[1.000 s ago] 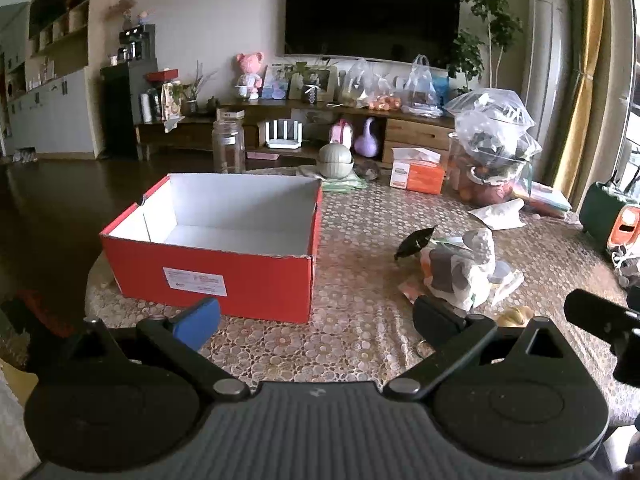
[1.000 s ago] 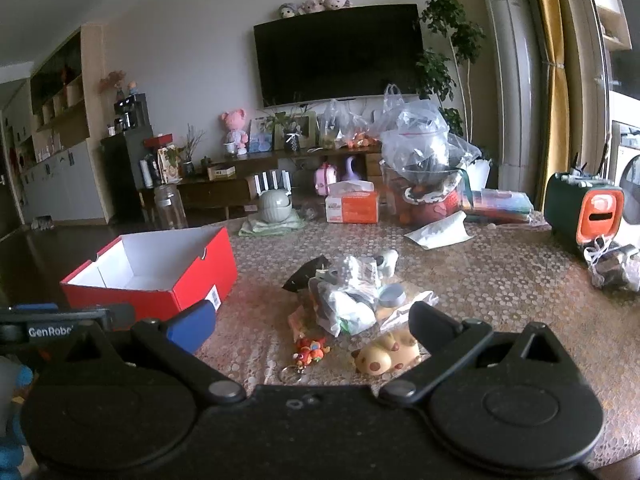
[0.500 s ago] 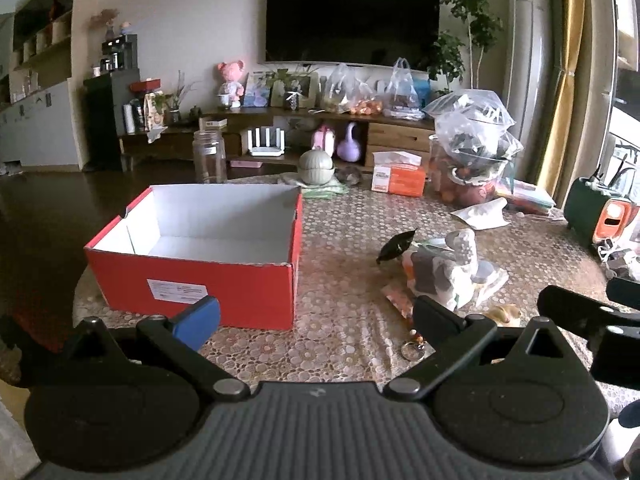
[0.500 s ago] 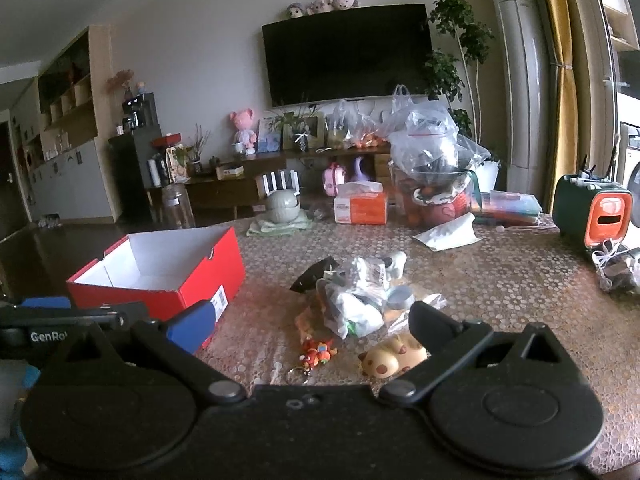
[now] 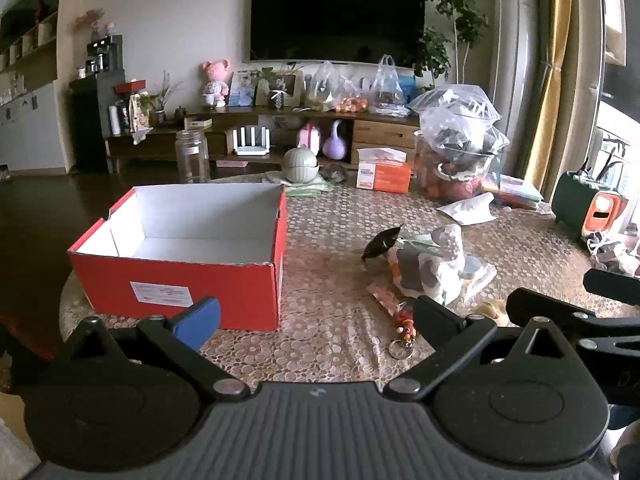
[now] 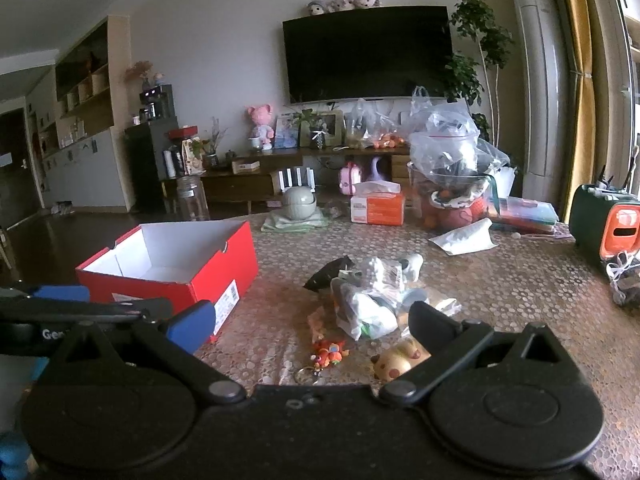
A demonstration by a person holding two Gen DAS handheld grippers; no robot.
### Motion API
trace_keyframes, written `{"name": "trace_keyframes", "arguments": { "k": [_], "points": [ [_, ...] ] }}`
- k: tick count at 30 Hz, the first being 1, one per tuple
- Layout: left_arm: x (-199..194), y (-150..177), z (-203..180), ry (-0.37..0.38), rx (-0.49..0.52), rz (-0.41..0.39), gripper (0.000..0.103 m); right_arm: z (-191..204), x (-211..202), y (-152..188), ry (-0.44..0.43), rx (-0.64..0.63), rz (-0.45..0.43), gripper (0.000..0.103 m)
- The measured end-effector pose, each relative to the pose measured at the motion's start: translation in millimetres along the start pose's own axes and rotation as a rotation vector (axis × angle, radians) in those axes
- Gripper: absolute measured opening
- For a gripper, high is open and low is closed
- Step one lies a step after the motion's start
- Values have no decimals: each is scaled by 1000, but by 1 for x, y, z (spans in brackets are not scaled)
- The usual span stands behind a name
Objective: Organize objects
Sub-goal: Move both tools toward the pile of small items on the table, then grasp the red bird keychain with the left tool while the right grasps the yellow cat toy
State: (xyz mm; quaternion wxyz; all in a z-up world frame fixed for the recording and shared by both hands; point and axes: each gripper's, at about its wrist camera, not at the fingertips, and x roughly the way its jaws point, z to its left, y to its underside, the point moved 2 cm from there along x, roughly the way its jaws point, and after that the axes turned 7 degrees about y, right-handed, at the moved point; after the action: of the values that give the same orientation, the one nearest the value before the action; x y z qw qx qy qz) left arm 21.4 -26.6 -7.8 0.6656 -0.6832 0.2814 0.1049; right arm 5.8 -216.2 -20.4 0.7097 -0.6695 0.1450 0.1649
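An empty red shoe box (image 5: 180, 284) (image 6: 208, 284) with a white inside sits on the left of the patterned table. To its right lies a heap of small things: clear bags with toys (image 5: 432, 264) (image 6: 368, 300), a black piece (image 5: 380, 240) (image 6: 326, 274), an orange keyring charm (image 5: 404, 326) (image 6: 328, 352) and a tan spotted toy (image 6: 398, 358). My left gripper (image 5: 316, 320) hovers open near the table's front edge, between box and heap. My right gripper (image 6: 308, 326) is open above the charm, holding nothing.
At the table's back stand a glass jar (image 5: 192, 156), a green lidded pot (image 5: 301, 164), an orange tissue box (image 5: 384, 174), a large bagged bowl (image 5: 460, 152) and a white pouch (image 5: 470, 208). A green and orange device (image 5: 588, 208) sits far right.
Both views have pulled back and risen a little, so box and heap sit lower and farther off. Both grippers stayed open. Nothing on the table moved.
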Motion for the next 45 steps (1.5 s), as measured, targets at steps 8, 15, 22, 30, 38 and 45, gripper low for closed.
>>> {"name": "trace_keyframes", "arguments": {
  "k": [8, 15, 22, 30, 38, 45],
  "points": [
    [16, 2, 0, 11, -5, 30, 103, -12, 12, 1, 66, -30, -11, 103],
    [55, 6, -17, 58, 107, 118, 103, -48, 54, 11, 146, -61, 88, 102],
    [114, 26, -43, 97, 201, 164, 103, -67, 96, 25, 154, -108, 178, 96],
    [171, 31, -44, 67, 148, 237, 102, -68, 129, 51, 117, -223, 273, 89],
    [195, 34, -54, 117, 122, 281, 101, -65, 148, 59, 84, -265, 284, 84],
    [212, 34, -63, 159, 128, 320, 78, -64, 163, 61, 56, -267, 289, 78]
  ]
}}
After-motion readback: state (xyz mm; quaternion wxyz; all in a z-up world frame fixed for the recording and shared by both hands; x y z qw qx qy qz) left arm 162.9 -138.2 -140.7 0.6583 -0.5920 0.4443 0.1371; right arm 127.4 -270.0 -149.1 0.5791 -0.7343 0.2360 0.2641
